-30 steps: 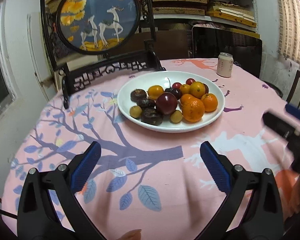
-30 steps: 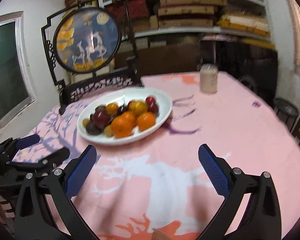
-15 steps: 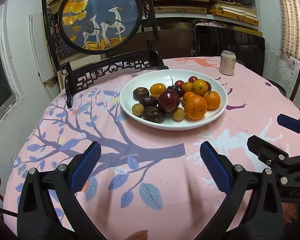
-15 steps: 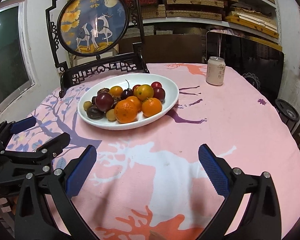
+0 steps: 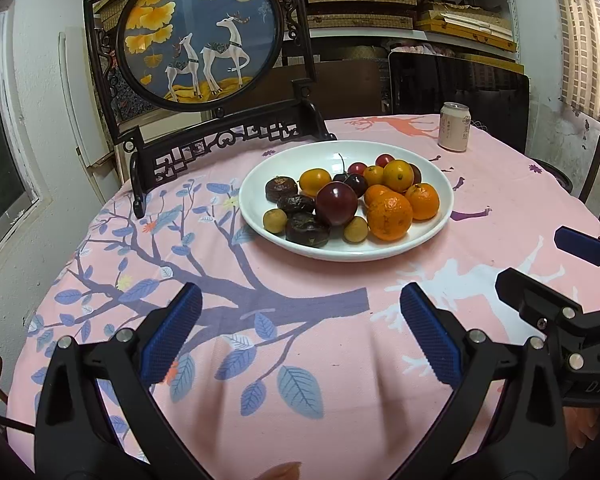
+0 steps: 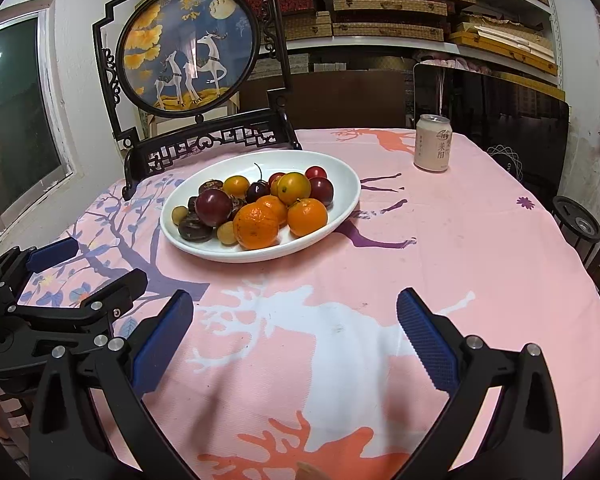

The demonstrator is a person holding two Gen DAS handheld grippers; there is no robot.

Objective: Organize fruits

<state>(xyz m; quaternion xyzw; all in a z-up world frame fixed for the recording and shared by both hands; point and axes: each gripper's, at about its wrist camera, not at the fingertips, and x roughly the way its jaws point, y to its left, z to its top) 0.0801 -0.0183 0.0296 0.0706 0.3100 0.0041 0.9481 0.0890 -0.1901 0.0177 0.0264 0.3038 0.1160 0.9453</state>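
Pink cloth printed with a purple branching tree and white and orange deer (image 5: 300, 320) covers the round table, with shelves of flat boxes on the back wall.

All the fruit in view lies heaped in one shallow white oval ceramic plate (image 5: 256, 184), well forward of both tools. A rough grouping by kind shows: three bright orange mandarins (image 5: 390, 216) packed on the plate's right side, wrinkled dark-brown fruits (image 5: 307, 229) on its left, a glossy maroon plum-like fruit (image 5: 336, 203) between them, small yellow-green round fruits (image 5: 275, 220) at the near edge, and yellow-orange and red ones behind. The heap sits toward the near half of the plate, leaving its far rim bare. Gathered like this, the scene fits either fruit brought together on the plate or fruit waiting to be sorted off it; I cannot say which.

Both tools hang low over the near cloth, side by side and aimed at the plate, which reads as a resting or ready stance. The left gripper (image 5: 300, 336) has its blue-padded fingers spread wide with nothing between them; the right gripper (image 6: 296, 336) is likewise spread and empty.

Behind the plate stands a round embroidered deer screen in a black carved wooden frame (image 5: 200, 36), and a pale drinks can (image 5: 454, 126) stands upright, well apart at the far right.

The heap hides how many small fruits lie underneath, and the dark cherry-like one with a stem is partly covered. The near table edge, the person's hands and the can's print are cut off or unclear; only a fingertip shows at each frame's bottom.
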